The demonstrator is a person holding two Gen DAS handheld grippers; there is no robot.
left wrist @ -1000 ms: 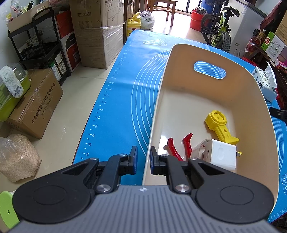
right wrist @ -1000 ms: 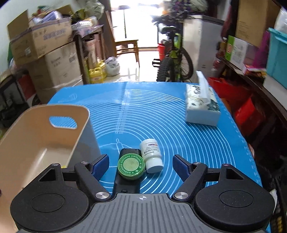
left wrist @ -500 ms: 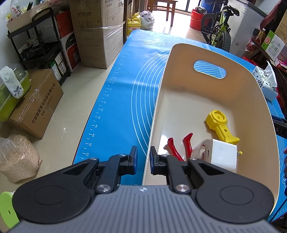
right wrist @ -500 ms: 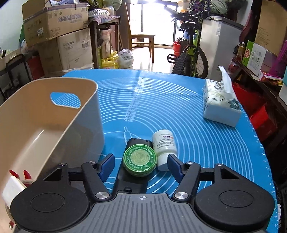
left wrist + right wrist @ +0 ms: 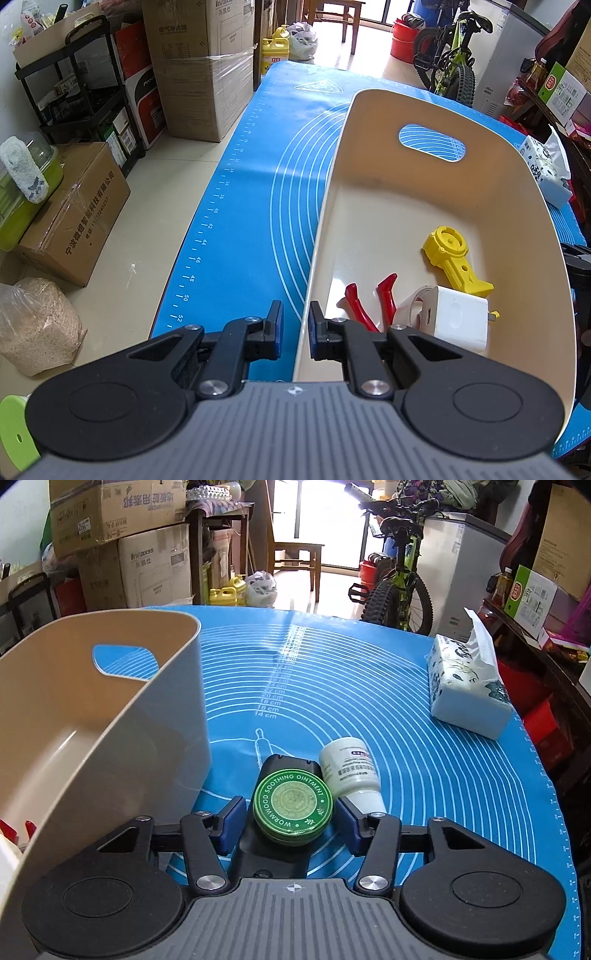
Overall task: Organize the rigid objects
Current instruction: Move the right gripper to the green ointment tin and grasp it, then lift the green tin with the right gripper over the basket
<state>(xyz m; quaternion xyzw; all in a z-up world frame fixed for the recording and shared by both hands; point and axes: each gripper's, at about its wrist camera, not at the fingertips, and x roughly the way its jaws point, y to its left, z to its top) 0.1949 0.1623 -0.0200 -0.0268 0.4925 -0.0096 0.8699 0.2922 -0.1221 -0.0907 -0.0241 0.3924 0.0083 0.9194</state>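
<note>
- two left gripper (image 5: 295, 326) jaws pinch the near wall of the beige bin (image 5: 436, 110).
- right gripper (image 5: 291, 821), jaws spread, flanks the green ointment tin (image 5: 292, 806) on a black device (image 5: 286, 766).

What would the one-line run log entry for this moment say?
left gripper: clamped on bin rim | right gripper: open around ointment tin | tin on black device | white bottle beside

The beige oval plastic bin (image 5: 436, 192) looks smooth and faintly glossy. The round green tin (image 5: 292, 802) has a satin printed lid. The blue silicone mat (image 5: 424, 760) looks matt.
</note>
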